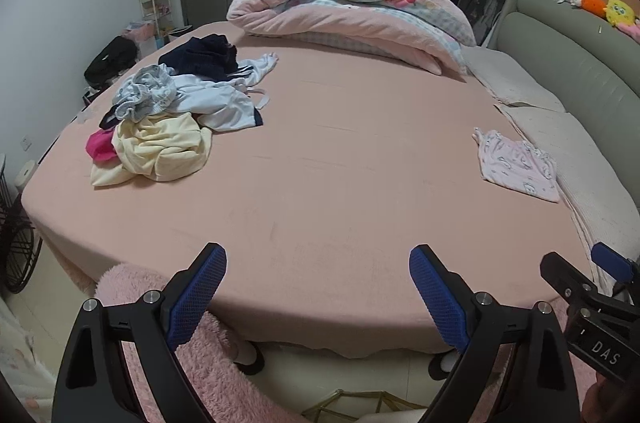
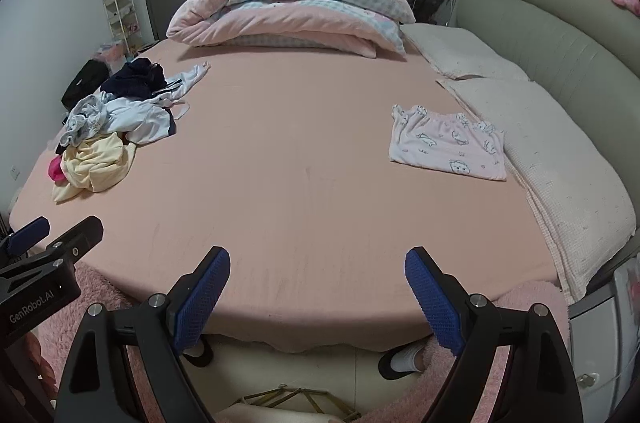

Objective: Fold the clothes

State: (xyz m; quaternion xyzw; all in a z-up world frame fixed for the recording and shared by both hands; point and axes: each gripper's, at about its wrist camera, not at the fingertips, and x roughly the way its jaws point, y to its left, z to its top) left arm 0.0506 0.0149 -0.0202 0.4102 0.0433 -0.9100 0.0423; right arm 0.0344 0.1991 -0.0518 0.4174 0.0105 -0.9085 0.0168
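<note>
A heap of unfolded clothes [image 1: 168,119] lies on the left of the pink bed [image 1: 340,183]: a cream top, a magenta piece, pale blue and white garments, and a navy one at the back. The heap shows again at the left in the right wrist view [image 2: 108,131]. A folded pink printed garment [image 2: 448,147] rests flat beside the pillows on the right, also seen in the left wrist view [image 1: 516,169]. My left gripper [image 1: 318,263] hangs open over the bed's near edge, holding nothing. My right gripper [image 2: 318,265] is open too, empty, beside it.
A rolled pink quilt [image 1: 348,11] lies across the far side of the bed. Two pillows [image 2: 548,151] line the grey headboard [image 2: 560,43] on the right. A pink fluffy rug [image 1: 208,363] and a person's slippered feet are on the floor below me. A black bag [image 1: 112,61] sits left.
</note>
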